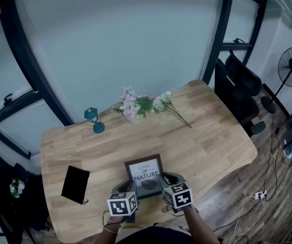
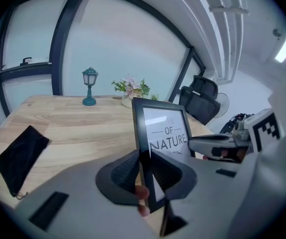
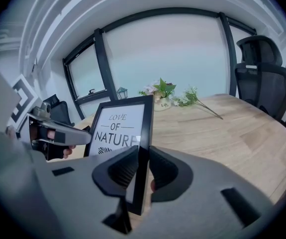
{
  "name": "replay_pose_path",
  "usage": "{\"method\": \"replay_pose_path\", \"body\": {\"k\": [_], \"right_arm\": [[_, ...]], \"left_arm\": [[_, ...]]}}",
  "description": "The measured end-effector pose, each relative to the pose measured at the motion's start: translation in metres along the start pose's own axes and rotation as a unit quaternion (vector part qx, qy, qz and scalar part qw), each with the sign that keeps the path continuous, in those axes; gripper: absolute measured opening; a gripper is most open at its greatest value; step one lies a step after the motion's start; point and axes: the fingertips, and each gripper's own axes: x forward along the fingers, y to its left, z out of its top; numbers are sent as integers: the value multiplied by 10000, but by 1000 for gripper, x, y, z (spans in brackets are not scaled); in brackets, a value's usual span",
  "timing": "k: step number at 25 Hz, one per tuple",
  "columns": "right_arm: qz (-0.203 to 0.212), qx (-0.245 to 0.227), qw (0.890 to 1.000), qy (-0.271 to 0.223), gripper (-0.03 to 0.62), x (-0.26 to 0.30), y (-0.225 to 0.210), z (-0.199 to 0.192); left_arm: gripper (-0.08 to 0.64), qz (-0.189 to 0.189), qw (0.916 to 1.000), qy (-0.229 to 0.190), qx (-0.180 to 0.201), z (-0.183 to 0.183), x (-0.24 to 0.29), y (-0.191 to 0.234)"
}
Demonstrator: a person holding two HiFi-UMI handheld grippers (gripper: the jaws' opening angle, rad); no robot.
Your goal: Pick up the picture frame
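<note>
Table (image 1: 212, 126), picture frame (image 1: 146, 173) clamped, left tongs (image 2: 143, 158), right tongs (image 3: 142, 158)

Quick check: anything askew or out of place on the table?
One flower sprig lies flat on the table beside the vase of flowers, not in it. The picture frame looks fine, left gripper and right gripper shut on its side edges.

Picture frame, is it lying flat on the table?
No, the picture frame stands upright, its sides pinched by the left gripper and the right gripper.
</note>
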Motion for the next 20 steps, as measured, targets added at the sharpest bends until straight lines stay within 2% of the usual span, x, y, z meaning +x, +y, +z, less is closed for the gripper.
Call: {"method": "replay_pose_path", "body": {"k": [10, 20], "right_arm": [[30, 42, 9997, -242, 69, -28, 8, 6], [60, 30, 9990, -435, 69, -57, 13, 4]], "left_arm": [[64, -113, 9997, -207, -2, 0, -21, -16], [63, -50, 9989, -456, 57, 1, -50, -32]]}}
